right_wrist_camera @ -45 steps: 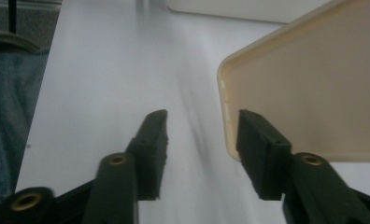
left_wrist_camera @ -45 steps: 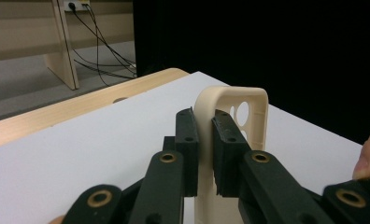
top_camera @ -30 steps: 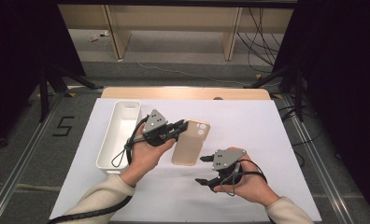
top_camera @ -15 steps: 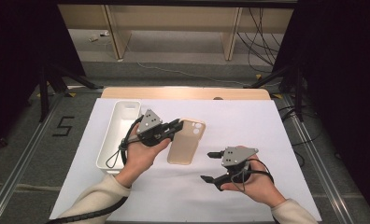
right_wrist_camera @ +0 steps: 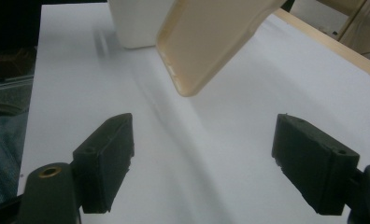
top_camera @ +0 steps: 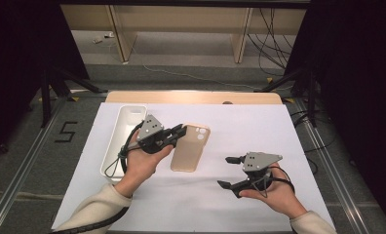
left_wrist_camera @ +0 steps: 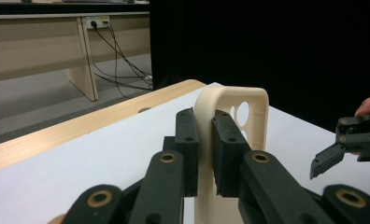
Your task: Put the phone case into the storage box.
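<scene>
From the high view, there is one tan phone case (top_camera: 191, 148) and one white tray (top_camera: 124, 138) on the white worktop (top_camera: 240, 122). The left gripper (top_camera: 181, 130) has its jaws pinched tight on the left edge of the phone case, near the end with the camera holes. The case is lifted up, just beside the tray. The right gripper (top_camera: 228, 171) is near the front of the worktop, well apart from the case. Its jaws have just been opening and now stand wide, with nothing between them.

From the left gripper view, the two black jaws squeeze the thin wall of the phone case (left_wrist_camera: 234, 116). The case stands up on its edge. Far off at the right is the right gripper (left_wrist_camera: 321, 165).

From the right gripper view, the jaws are far apart and empty. The phone case (right_wrist_camera: 211, 42) hangs above the worktop (right_wrist_camera: 267, 93), with the white tray (right_wrist_camera: 136, 23) behind it.

I think the picking up is done. One hand has the case. What is left may be to put it down somewhere, maybe in the tray, or to pass it to the other gripper.
</scene>
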A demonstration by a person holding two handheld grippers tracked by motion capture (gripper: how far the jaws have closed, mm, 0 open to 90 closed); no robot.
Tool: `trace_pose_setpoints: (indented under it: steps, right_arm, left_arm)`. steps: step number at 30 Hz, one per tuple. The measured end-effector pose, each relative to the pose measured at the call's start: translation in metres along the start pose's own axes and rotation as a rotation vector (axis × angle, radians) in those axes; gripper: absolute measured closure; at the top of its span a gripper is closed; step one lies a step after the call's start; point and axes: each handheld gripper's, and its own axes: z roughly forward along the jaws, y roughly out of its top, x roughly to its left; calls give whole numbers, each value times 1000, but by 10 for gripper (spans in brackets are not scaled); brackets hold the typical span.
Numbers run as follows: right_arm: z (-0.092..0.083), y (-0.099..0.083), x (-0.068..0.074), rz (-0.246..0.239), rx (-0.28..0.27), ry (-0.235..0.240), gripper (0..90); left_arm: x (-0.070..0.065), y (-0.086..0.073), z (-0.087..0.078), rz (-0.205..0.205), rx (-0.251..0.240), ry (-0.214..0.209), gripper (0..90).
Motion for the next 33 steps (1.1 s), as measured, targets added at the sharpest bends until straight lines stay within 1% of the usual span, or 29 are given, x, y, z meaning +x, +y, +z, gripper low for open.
trace_pose_setpoints:
  steps: [1, 2, 3, 6, 8, 12, 13, 15, 21, 31, 33]
  right_arm:
    - [-1, 0, 0, 4, -3, -2, 221]
    - [-3, -1, -1, 10, -10, -6, 221]
    - [-4, -2, -2, 12, -11, -8, 221]
    - [-8, -3, -3, 22, -22, -17, 220]
    - [-13, -6, -4, 33, -28, -32, 220]
    - [-20, -9, -7, 47, -40, -50, 219]
    - [-20, -9, -7, 47, -40, -50, 219]
    - [-25, -12, -8, 54, -44, -69, 218]
    - [-31, -16, -11, 70, -53, -91, 218]
    - [-37, -20, -13, 84, -70, -129, 219]
    - [-38, -20, -14, 87, -76, -137, 219]
  left_arm:
    - [0, 0, -1, -2, -1, 2, 819]
    - [3, 1, -1, 36, -17, 1, 819]
    - [3, 1, -1, 28, -15, 0, 819]
    - [3, 1, -3, 21, -14, -1, 819]
    - [3, 1, -5, 5, -13, 3, 819]
    - [3, 2, -7, -3, -10, 11, 819]
    - [3, 2, -7, -3, -10, 11, 819]
    - [4, 2, -8, -1, -10, 12, 819]
    - [6, 3, -11, -1, -12, 19, 819]
    - [11, 4, -18, 5, -17, 35, 819]
    - [13, 4, -19, 0, -18, 37, 819]
